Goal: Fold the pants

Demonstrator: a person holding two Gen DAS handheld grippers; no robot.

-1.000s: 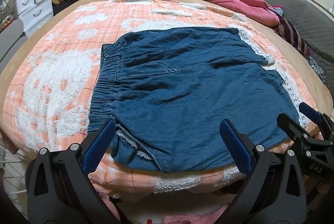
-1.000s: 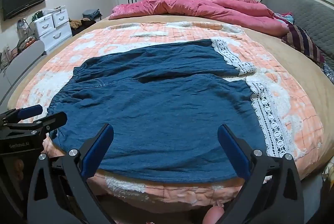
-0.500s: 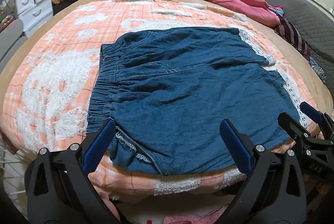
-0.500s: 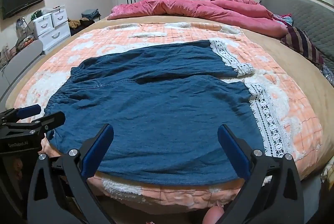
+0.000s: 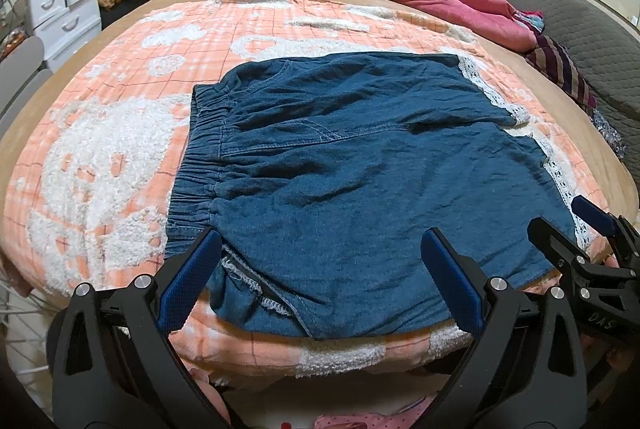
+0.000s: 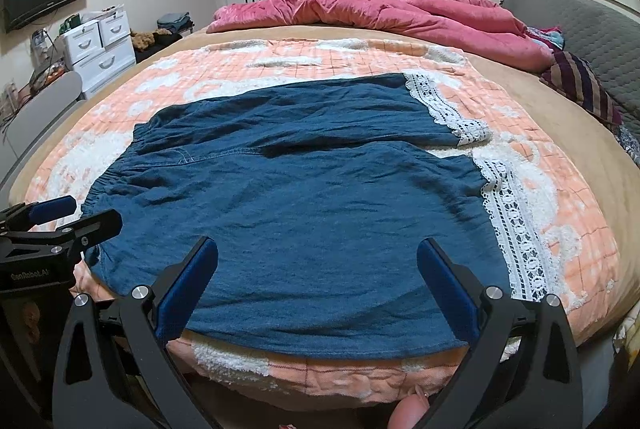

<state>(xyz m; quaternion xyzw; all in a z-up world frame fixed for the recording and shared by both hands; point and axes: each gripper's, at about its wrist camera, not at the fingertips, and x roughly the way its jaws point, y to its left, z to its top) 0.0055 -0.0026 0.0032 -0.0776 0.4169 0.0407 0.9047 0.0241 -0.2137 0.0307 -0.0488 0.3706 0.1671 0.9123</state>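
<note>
Lying flat across the orange-and-white blanket (image 5: 120,133) on the bed, the denim pants (image 5: 360,181) are spread out full width, and that looks deliberate: waistband (image 5: 200,165) to the left, lace-trimmed leg hems (image 6: 508,213) to the right, the near edge running along the near edge of the mattress where both tools can reach it. One leg lies far, the other near, with a seam line between them, so a lengthwise fold, one leg onto the other, seems the natural first move.

Now the left hand-held gripper (image 5: 320,277), fingers spread wide, nothing between them, hovers just above the near waistband corner, where a bit of the inner hem is turned up. It points forward along the bed, low and level.

Over on the right, the right hand-held gripper (image 6: 316,277) is spread just as wide and empty too, poised over the near leg, a little left of the lace. Each tool shows at the edge of the other's view, so they sit side by side, near but apart.

No fold has been made yet, by my reading; both tools appear lined up to pinch the near edge.

A pink duvet (image 6: 380,13) is heaped at the far end, well clear.
</note>
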